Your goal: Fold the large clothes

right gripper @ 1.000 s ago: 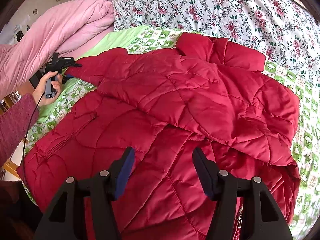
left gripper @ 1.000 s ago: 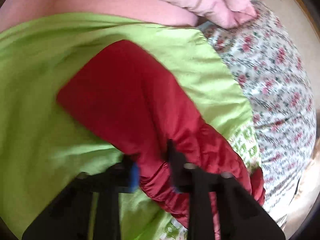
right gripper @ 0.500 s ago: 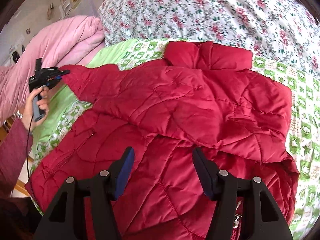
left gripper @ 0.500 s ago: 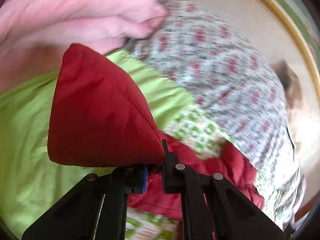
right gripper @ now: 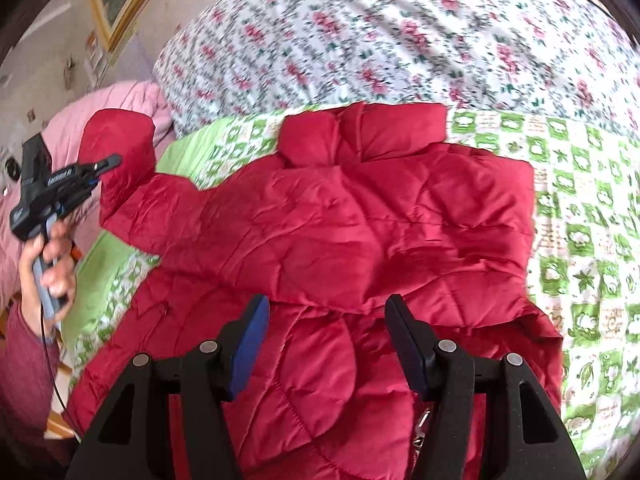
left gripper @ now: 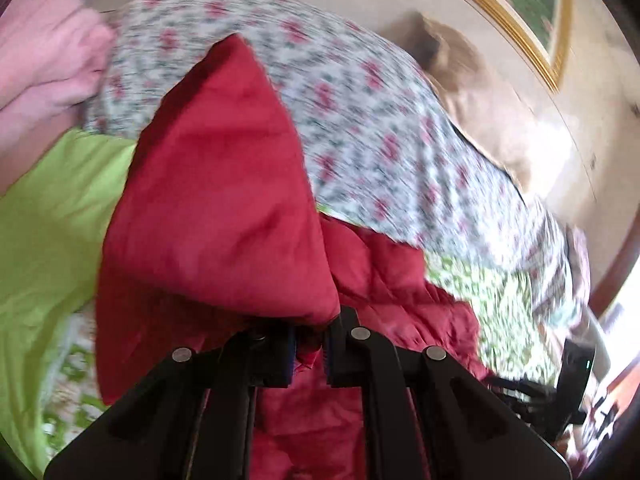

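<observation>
Red quilted jacket (right gripper: 340,248) lies spread on the bed's green patterned sheet (right gripper: 580,208). The left gripper (left gripper: 310,354) is pressed together on the jacket's sleeve (right gripper: 120,152) and holds it lifted at the jacket's left side. The right gripper (right gripper: 326,344) hangs spread above the jacket's lower part, pinching nothing.

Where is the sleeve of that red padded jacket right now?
In the right wrist view, the red quilted jacket's sleeve is lifted at far left, clamped in the left gripper, in front of the pink duvet and above the green patterned bedsheet.
</observation>
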The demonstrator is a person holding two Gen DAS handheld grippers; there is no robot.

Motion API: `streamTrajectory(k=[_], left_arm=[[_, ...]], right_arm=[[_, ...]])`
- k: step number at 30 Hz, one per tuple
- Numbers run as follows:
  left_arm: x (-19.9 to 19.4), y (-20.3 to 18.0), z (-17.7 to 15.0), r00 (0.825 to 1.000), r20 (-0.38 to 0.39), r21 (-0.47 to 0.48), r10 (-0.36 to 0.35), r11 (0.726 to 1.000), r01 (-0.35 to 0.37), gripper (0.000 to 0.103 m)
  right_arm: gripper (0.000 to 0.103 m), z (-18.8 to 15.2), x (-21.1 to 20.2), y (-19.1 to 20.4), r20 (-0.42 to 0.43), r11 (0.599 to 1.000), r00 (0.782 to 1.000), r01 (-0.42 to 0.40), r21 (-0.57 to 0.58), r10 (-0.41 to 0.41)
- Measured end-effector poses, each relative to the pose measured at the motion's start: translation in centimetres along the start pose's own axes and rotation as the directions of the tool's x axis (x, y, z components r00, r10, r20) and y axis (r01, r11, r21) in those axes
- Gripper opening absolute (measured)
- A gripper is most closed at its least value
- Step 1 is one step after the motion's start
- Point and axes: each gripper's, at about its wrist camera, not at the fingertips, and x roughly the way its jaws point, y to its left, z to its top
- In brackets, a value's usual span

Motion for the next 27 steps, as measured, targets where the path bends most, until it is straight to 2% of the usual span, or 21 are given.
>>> streamTrajectory(k=[3, 7, 15, 17, 22, 25, 27], left_arm=[[1.6, -3.2, -0.9, 0.999, -0.044, 0.072, -0.021, 0.997, 0.024, 0.008], [3.7, -7.1, -2.3, 0.994, -0.095, 0.148, -0.048, 0.987, 0.061, 0.008], [8.1, -14.5, -5.8, 0.986, -0.165, 0.335, 0.007, 0.941, 0.050, 0.008], [9.6, -15.6, -7.2, 0.983, -0.184, 0.371, 0.031, 0.928, 0.040, 0.008], [11.7, -16.2, -9.8, 0.969, -0.242, 0.389, 0.042, 0.919, 0.057, 0.008], [12.2, -15.8, -10.8, 0.963, -0.268, 0.377, 0.033, 0.923, 0.073, 0.008], [12.4, -15.9, -11.3, 0.962, -0.272, 0.375, 0.030, 0.924, 0.077, 0.008]], right_arm=[[0.062, 0.1, -0.2, -1.0, 0.009, 0.999, 0.999, 0.032, 0.022, -0.032], [0.062, 0.3, -0.4, -2.6, 0.024, 0.996, 0.999, 0.033, 0.078, -0.035], [0.063, 0.6, -1.4, -5.6, 0.073, 0.980, 0.997, 0.025, 0.197, -0.040], [0.063, 0.6, -1.5, -6.5, 0.082, 0.971, 0.996, 0.002, 0.241, -0.023], [0.063, 0.4, -1.6, -8.6, 0.114, 0.933, 0.993, -0.070, 0.353, 0.032], [0.063, 0.6, -0.9, -9.6, 0.133, 0.889, 0.983, -0.168, 0.427, 0.122], [0.063, 1.0, 0.0, -9.8, 0.151, 0.842, 0.965, -0.263, 0.471, 0.217]])
